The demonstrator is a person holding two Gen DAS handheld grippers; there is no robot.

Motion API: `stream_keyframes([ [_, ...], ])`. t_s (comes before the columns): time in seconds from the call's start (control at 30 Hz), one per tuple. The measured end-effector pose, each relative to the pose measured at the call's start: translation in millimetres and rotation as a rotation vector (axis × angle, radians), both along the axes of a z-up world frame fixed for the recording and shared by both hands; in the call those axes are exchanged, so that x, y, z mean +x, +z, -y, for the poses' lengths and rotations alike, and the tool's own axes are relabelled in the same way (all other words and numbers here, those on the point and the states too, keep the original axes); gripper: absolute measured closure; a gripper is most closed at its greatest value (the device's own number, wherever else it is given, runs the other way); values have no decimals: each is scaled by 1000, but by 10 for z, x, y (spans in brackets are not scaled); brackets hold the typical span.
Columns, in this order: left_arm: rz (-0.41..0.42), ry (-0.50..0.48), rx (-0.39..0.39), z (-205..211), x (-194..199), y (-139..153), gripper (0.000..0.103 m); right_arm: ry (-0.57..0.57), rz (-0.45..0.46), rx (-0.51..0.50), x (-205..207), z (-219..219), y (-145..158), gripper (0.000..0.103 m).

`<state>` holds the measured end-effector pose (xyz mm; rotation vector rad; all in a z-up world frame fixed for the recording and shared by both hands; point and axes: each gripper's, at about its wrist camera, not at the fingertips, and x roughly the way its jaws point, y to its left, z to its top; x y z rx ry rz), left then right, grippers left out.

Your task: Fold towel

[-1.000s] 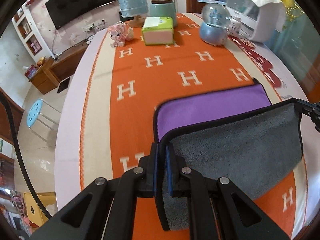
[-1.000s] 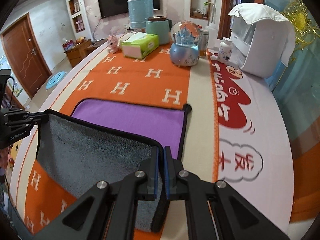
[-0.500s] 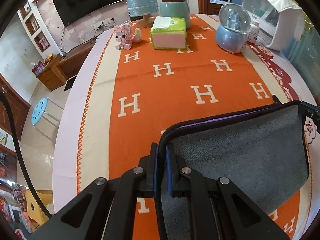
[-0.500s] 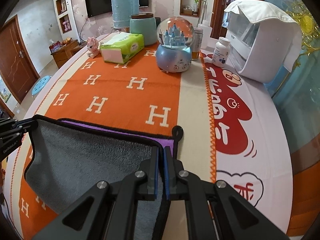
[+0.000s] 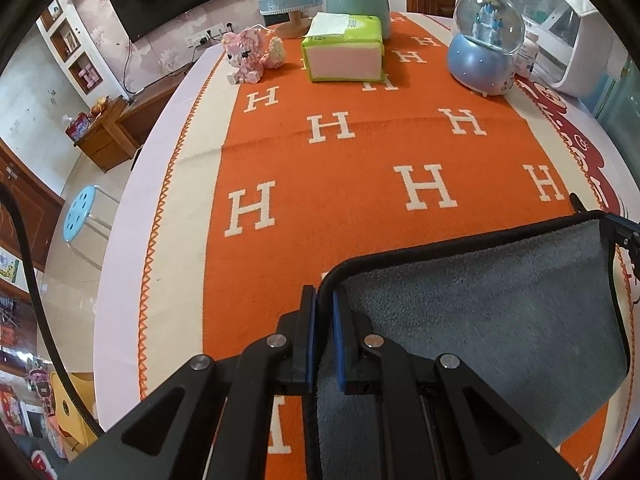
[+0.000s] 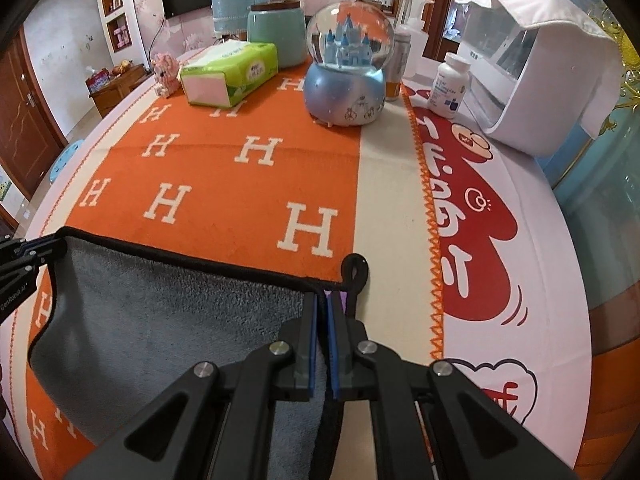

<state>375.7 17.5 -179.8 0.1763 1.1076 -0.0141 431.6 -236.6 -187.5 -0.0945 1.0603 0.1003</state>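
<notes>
The left gripper's [image 5: 324, 336] blue-padded fingers [image 5: 308, 336] were clamped on one corner of the grey plush towel with black piping [image 5: 500, 340], and the right gripper's [image 6: 322, 344] fingers [image 6: 312, 344] pinched the opposite corner of the same edge. Between them the held edge ran taut, grey side up, the cloth sagging behind it onto the orange blanket with white H letters [image 5: 360, 152] that covered the worktop [image 6: 520, 280]. A sliver of purple [image 6: 334, 294] showed beside the right fingers, next to the towel's black hanging loop [image 6: 354, 276]. Farther off stood a green tissue pack [image 5: 344, 52], a blue castle snow globe [image 6: 346, 68], a pink block-built toy [image 5: 244, 56] and a white pill bottle [image 6: 448, 84].
</notes>
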Motion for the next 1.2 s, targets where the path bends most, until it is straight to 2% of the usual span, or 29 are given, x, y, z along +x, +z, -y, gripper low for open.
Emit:
stream_keyframes([
  [0.5,-12,7,16,8,36,-133,95,-10,-25,-21,66,-13,-150,98],
  [0.7,-13,2,36,12,32,-183,90,-19,-37,-10,72,9,-186,94],
  [0.77,-20,7,50,4,42,-212,79,-20,-39,-5,77,12,-184,94],
  [0.9,-15,9,47,-28,42,-225,74,-20,-33,-4,86,19,-162,92],
  [0.97,-9,12,60,-33,40,-223,64,-18,-29,-14,85,18,-148,90],
  [1.0,-7,13,65,-35,41,-222,63,-20,-23,-20,82,22,-138,87],
  [1.07,-4,20,72,-49,42,-220,51,-28,-14,-18,74,42,-116,82],
  [1.2,2,39,67,-76,61,-203,42,-46,2,27,67,106,-62,67],
])
